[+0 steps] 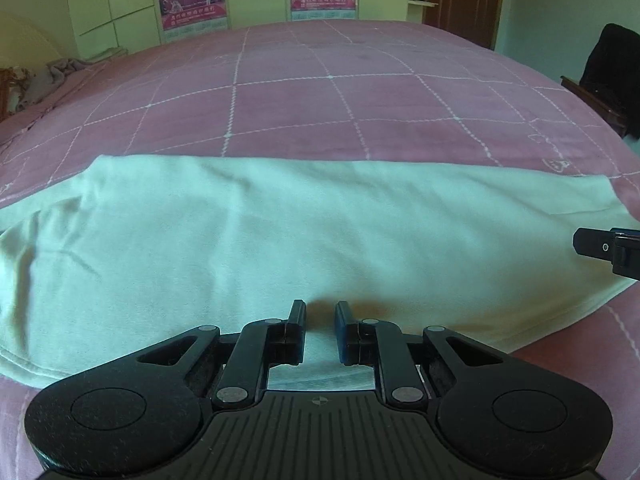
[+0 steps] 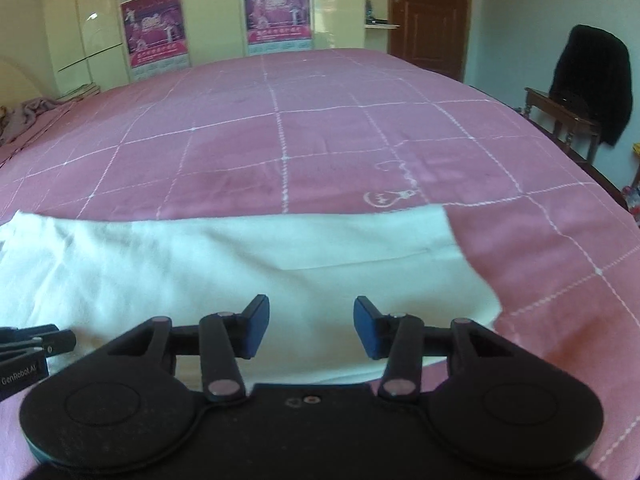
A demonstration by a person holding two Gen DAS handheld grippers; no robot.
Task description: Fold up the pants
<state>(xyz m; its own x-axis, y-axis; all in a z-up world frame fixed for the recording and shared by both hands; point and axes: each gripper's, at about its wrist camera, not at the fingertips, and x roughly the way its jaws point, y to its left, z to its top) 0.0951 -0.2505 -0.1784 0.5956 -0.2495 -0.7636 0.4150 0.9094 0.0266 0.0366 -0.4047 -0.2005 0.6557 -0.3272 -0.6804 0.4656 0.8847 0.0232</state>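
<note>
Presently we list one pair of pale white soft cotton pants (image 1: 256,232), lying flat along the near edge of the pink quilted bed cover with white grid stitching (image 1: 340,96), already doubled into a long band so that, by our reading, one leg rests on the other; the hemmed end (image 2: 452,256) lies to the right, the wider end runs off to the left. Left tongs (image 1: 320,320): jaws narrow with a slim gap, nothing between them, hovering over the near edge of the cloth around the middle of the band. Right tongs (image 2: 310,320): jaws at a middling width, empty, poised above the cloth near the hemmed end. We judge both stand free of the fabric because a lengthwise fold is finished and the next grasp, likely at the hem to bring it across, is not yet taken. Also noted: dark wooden chair with black garment (image 2: 588,92), brown wooden door (image 2: 432,16), two pink wall posters (image 2: 276,8).
</note>
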